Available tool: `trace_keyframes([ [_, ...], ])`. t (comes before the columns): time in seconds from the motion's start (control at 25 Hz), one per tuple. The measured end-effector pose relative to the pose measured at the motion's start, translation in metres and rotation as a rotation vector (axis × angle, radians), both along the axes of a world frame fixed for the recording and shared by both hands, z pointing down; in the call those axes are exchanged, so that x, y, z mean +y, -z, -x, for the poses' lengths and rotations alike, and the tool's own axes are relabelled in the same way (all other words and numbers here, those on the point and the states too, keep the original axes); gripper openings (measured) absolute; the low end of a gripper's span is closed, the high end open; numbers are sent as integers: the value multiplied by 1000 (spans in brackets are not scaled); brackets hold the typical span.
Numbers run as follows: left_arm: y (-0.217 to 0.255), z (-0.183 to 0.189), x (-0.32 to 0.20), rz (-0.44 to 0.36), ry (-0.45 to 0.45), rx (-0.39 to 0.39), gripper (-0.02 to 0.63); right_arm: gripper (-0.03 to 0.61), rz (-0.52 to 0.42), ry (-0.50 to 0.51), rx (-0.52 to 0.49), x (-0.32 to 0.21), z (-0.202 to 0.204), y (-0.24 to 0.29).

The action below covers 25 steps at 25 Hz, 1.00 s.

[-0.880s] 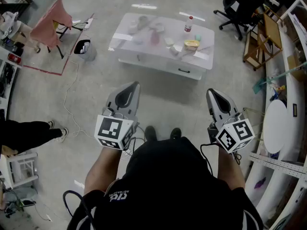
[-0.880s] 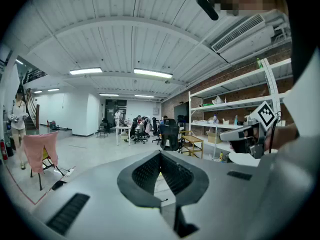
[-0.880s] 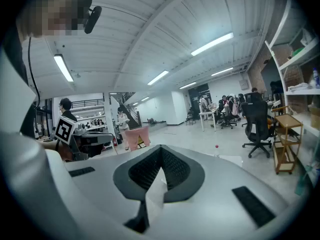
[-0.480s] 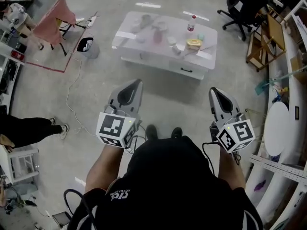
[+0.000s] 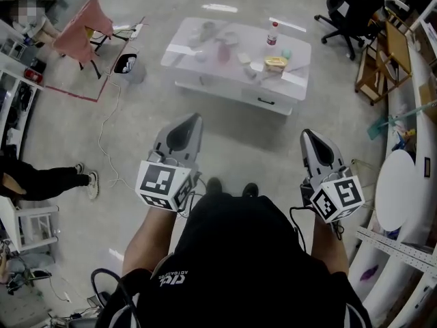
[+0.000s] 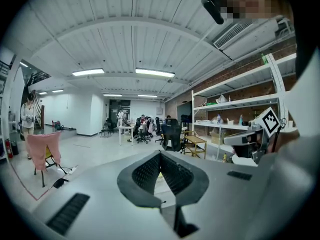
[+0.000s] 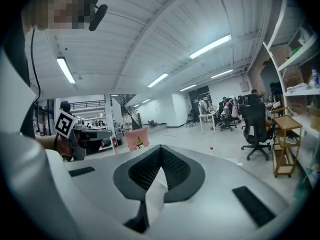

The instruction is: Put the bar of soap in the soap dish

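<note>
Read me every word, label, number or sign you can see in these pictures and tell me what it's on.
No text here is readable.
White print on the back of the black shirt: upside down, too blurred to read.
Label on the bottle on the table: too small to read.
On the left gripper and right gripper: black-and-white square patterns only, no letters.

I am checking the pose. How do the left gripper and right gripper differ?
The left gripper leans its tip rightward, the right gripper leftward. The left gripper's tip shows higher in the head view than the right gripper's. Both are shut, empty, and short of the white table.
</note>
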<state>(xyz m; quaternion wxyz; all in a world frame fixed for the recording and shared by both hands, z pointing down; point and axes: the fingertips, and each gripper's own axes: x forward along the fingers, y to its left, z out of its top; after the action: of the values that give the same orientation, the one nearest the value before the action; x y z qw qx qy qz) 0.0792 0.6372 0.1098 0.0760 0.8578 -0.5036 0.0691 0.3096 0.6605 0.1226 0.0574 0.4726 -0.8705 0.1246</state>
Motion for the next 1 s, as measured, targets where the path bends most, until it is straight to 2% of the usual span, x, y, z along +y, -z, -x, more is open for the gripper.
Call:
trace_keyframes([
  [0.24,-8,-18,-6,31,7,-15,11,11,52,20,-36,-8,-15,-19],
  [0.44,-21,-21,-31,52,16,9,11,11,87,36,-27,-29,-13,-31],
  [0.8,-29,-2,-141,43,-7,50,11,11,96,6,3,-131,6,-33],
  [1.0,-27,23,-214,52,-51,49,11,11,129,-9,-9,-199,42,-36],
])
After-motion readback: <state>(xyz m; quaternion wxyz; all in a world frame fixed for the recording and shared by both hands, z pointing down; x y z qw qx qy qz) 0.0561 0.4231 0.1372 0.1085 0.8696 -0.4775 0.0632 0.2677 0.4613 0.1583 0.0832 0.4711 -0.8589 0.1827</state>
